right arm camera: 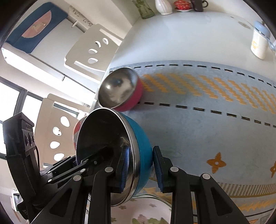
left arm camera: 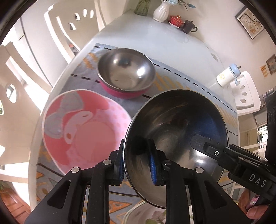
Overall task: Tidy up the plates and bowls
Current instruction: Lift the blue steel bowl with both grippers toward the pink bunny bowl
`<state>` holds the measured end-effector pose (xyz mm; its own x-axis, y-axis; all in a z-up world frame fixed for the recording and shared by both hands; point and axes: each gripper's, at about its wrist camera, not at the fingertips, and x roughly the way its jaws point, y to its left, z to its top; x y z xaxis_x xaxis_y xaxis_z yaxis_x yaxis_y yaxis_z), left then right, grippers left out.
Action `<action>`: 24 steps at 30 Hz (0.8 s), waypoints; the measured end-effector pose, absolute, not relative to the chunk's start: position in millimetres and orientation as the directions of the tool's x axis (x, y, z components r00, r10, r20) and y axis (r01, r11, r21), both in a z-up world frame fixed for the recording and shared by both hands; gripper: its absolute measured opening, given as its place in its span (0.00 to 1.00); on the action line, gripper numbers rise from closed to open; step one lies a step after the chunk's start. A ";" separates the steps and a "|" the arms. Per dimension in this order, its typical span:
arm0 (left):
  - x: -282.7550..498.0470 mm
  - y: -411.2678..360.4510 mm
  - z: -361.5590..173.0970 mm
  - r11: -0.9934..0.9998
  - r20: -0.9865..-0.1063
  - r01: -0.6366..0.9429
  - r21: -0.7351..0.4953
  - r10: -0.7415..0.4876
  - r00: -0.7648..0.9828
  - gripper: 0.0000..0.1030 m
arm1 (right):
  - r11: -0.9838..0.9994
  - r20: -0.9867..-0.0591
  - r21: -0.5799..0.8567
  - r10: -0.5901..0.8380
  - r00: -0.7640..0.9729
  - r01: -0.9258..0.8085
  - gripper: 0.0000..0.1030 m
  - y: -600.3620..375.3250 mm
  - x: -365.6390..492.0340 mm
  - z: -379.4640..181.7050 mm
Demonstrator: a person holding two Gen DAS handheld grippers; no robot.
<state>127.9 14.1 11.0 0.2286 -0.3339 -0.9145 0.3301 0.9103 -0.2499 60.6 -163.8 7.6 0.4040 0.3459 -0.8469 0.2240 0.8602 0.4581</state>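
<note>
The left gripper (left arm camera: 137,165) is clamped on the rim of the blue-shelled steel bowl (left arm camera: 176,131), one blue pad (left arm camera: 152,168) inside the bowl, the other finger outside at about 7 o'clock of its rim. The right gripper (right arm camera: 142,169) straddles the opposite rim of the same bowl (right arm camera: 110,155), its inner pad (right arm camera: 125,165) against the steel lining; whether the outer pad presses the blue shell cannot be told. In the left view that right gripper (left arm camera: 215,152) reaches in from 4 o'clock, and the letters "DAS" are readable on its body.

The bowl is held off the mat and tipped on edge, its open mouth facing back toward the left camera and its blue bottom facing away. It holds nothing but the finger tips.

Below it, at 6 o'clock, lies the rim of a floral plate (left arm camera: 138,213).

Left of the bowl, at 9 o'clock in the left view, a pink cartoon plate (left arm camera: 86,131) sits empty on the patterned mat (right arm camera: 198,124).

Farther off, at 12 o'clock, a pink-shelled steel bowl (left arm camera: 126,72) stands upright on the mat, empty.

Beyond, on the white table (left arm camera: 172,41), stand a white vase (left arm camera: 161,13), a red lidded cup (left arm camera: 176,20) on its saucer, a dark teapot (left arm camera: 188,26), and at 2 o'clock a cream bottle (left arm camera: 226,75).
</note>
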 end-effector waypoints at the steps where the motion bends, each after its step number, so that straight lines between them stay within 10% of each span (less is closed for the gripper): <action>1: 128.4 17.2 11.8 0.912 -0.914 0.327 -0.249 -0.333 0.232 0.20 | 0.861 -0.845 0.459 0.348 0.406 0.218 0.27 -159.2 62.1 9.1; 24: 163.7 80.4 18.2 0.931 -0.912 0.273 -0.243 -0.315 0.263 0.20 | 0.875 -0.842 0.458 0.371 0.392 0.157 0.27 -89.3 101.6 16.2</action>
<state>163.7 80.4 18.2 0.2630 -0.3150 -0.9119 0.2733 0.9308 -0.2427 101.6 -89.3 16.2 0.3915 0.3707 -0.8422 0.1571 0.8749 0.4582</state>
